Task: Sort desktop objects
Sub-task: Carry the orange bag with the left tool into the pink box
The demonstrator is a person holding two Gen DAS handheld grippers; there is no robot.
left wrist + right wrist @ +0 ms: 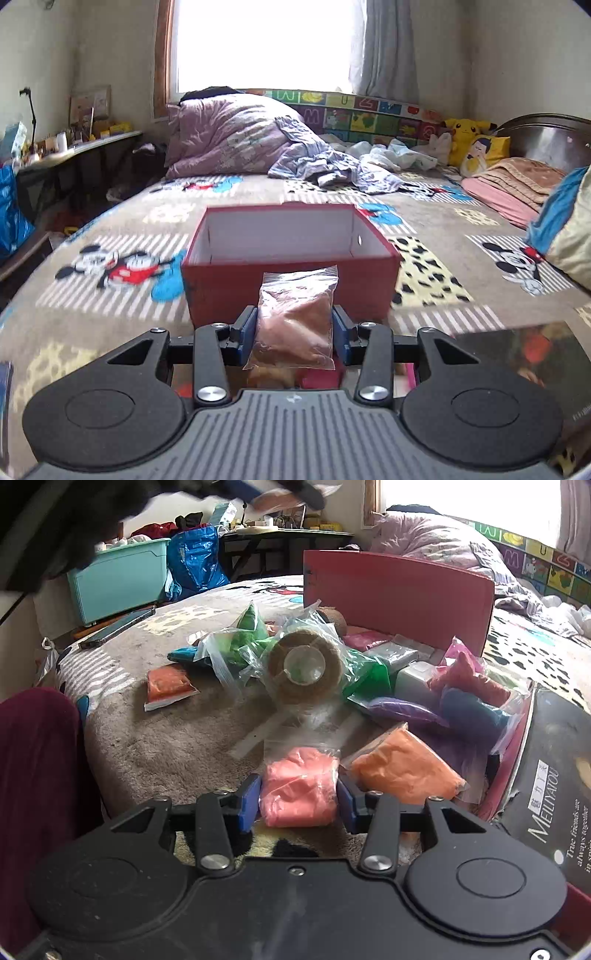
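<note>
At lower centre of each view, my left gripper (pixel 294 329) clamps a brown powder bag (pixel 293 325) before the red box (pixel 291 273), my right gripper (pixel 299 800) a pink clay bag (pixel 299 788).

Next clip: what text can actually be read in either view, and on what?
"MEILIYATOU": black lid.
"True friends are always together in...": same lid, cut off by the frame edge.
"M", "U", "Z", "W": alphabet mat behind the bed.
Small characters above "MEILIYATOU": too blurred to read.
Bags, red box: no text visible.

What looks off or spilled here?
Nothing spilled. The bags lie in a loose heap beside the red box, and the twine roll sits tipped on its side on top. Both claws grip sealed bags.
</note>
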